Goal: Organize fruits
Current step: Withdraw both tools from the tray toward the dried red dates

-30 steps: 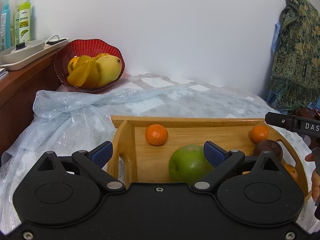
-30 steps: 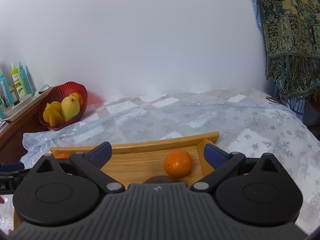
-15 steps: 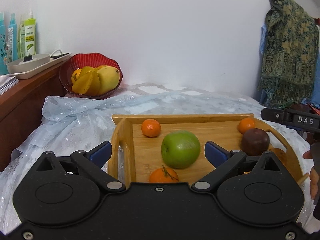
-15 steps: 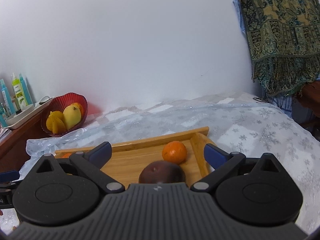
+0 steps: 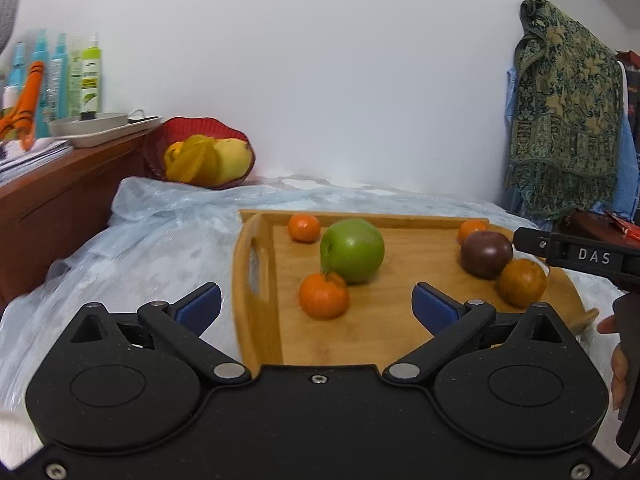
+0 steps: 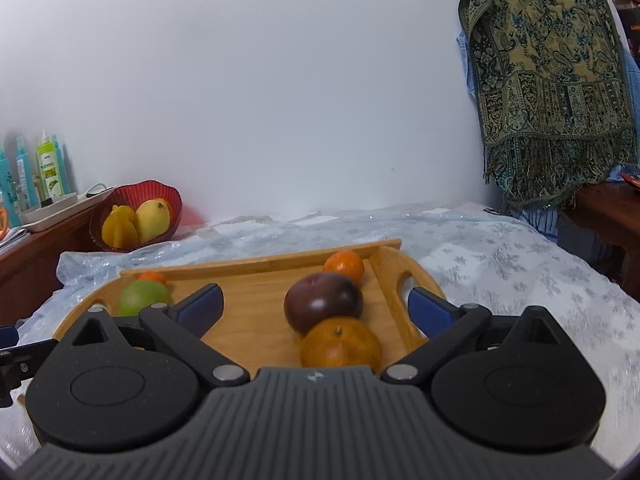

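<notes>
A wooden tray (image 5: 400, 292) (image 6: 256, 308) lies on the bed with a green apple (image 5: 352, 250) (image 6: 142, 298), a dark purple fruit (image 5: 486, 254) (image 6: 323, 306) and several oranges, one near the apple (image 5: 323, 295) and one by the purple fruit (image 5: 522, 282) (image 6: 340, 346). My left gripper (image 5: 316, 304) hangs open over the tray's left end, nothing between its fingers. My right gripper (image 6: 314, 304) is open above the right end, the purple fruit and an orange lying below its gap. A red bowl (image 5: 200, 154) (image 6: 136, 216) with yellow fruit stands at the back left.
A wooden shelf (image 5: 60, 184) with bottles and a white dish (image 5: 88, 128) runs along the left. A patterned shawl (image 5: 568, 120) (image 6: 548, 80) hangs at the right over dark furniture (image 6: 608, 220). The bed carries a pale blue sheet (image 5: 160, 240). A person's fingers (image 5: 616, 356) show at the right edge.
Both grippers have pulled back and risen, so more of the tray shows, with further oranges coming into view. The grippers stay open. The fruit has not visibly been taken.
</notes>
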A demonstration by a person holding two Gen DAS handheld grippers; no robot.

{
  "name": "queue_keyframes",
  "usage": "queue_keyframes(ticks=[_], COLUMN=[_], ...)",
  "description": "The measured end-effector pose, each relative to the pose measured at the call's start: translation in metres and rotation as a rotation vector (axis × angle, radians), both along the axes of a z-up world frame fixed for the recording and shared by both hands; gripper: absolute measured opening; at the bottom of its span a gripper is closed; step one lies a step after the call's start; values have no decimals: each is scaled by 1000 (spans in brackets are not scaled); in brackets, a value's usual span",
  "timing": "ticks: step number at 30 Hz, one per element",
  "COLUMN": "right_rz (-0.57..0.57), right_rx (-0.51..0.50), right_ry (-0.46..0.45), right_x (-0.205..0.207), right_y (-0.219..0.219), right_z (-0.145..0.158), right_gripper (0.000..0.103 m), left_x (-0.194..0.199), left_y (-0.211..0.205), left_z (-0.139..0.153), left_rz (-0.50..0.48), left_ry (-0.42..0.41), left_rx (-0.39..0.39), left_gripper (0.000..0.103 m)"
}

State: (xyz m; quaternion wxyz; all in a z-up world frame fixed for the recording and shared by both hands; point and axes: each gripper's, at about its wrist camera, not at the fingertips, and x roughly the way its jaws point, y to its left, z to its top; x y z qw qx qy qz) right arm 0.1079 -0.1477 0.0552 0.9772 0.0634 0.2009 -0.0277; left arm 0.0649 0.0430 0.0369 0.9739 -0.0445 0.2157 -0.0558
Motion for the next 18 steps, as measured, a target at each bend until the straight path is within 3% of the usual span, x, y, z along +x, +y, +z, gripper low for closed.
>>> queue_keyframes(ticks=[8, 18], right_rz=[40, 46], right_rx=[-19, -66], right_ry=[-69, -55], right_x=[-47, -94], right_y=[13, 31], right_z=[-11, -30], right_gripper=[103, 103], left_x=[-43, -89], left_y=[0, -13], left_z=[-23, -37], left_rz=[4, -37], left_ry=[-12, -54], left_rx=[2, 54], left_gripper=[102, 102])
